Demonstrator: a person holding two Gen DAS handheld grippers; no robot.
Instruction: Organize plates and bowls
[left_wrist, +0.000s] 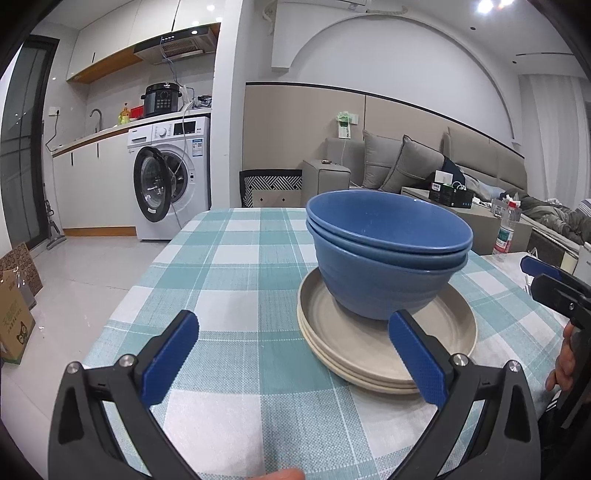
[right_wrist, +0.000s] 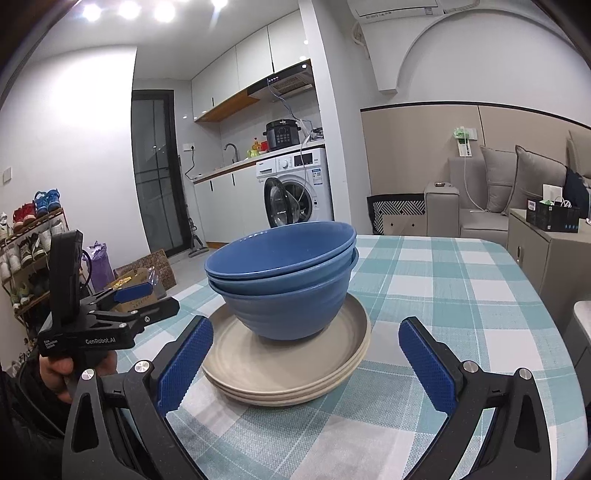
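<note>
both grippers' jaws wide, empty, near stacked bowls (left_wrist: 388, 251) on plates (left_wrist: 384, 354)

The table (left_wrist: 236, 258) is covered with a checked cloth (right_wrist: 443, 280) in teal, grey and white squares, and the cloth reaches over the table edges. Directly on the cloth lies a stack of beige plates (left_wrist: 369, 354), near the front of the table. In the right wrist view the same stack of beige plates (right_wrist: 280, 373) sits in the middle, and three rims can be counted at its side. A stack of blue bowls (left_wrist: 388, 254) stands upright on the top plate, a little toward the back of it.
</note>
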